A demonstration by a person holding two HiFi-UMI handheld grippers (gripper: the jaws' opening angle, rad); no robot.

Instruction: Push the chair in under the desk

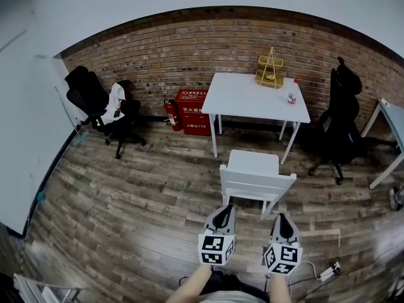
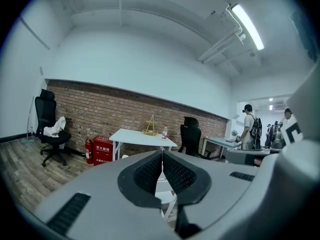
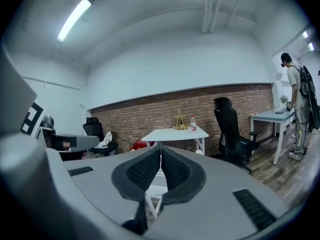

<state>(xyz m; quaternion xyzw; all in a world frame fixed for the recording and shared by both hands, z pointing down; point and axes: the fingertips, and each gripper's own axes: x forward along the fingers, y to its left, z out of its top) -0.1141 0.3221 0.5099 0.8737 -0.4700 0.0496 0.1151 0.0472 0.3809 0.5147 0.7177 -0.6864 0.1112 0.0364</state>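
Observation:
A white chair [image 1: 255, 175] stands on the wood floor in front of the white desk [image 1: 255, 96], its backrest toward me and its seat outside the desk. My left gripper [image 1: 222, 211] and right gripper [image 1: 281, 218] are both shut with nothing in them, side by side just short of the backrest and not touching it. In the left gripper view the shut left gripper [image 2: 162, 154] points at the desk [image 2: 142, 138], with the chair [image 2: 166, 196] mostly hidden behind the jaws. The right gripper [image 3: 160, 150] shows the desk [image 3: 172, 133] and a bit of the chair [image 3: 154, 191] likewise.
On the desk stand a small wooden rack [image 1: 269, 69] and a bottle [image 1: 291, 95]. A red cabinet [image 1: 194, 111] and fire extinguisher [image 1: 173, 114] sit left of the desk. Black office chairs stand at left [image 1: 101, 106] and right [image 1: 339, 122]. A person [image 3: 300, 104] stands by another desk at far right.

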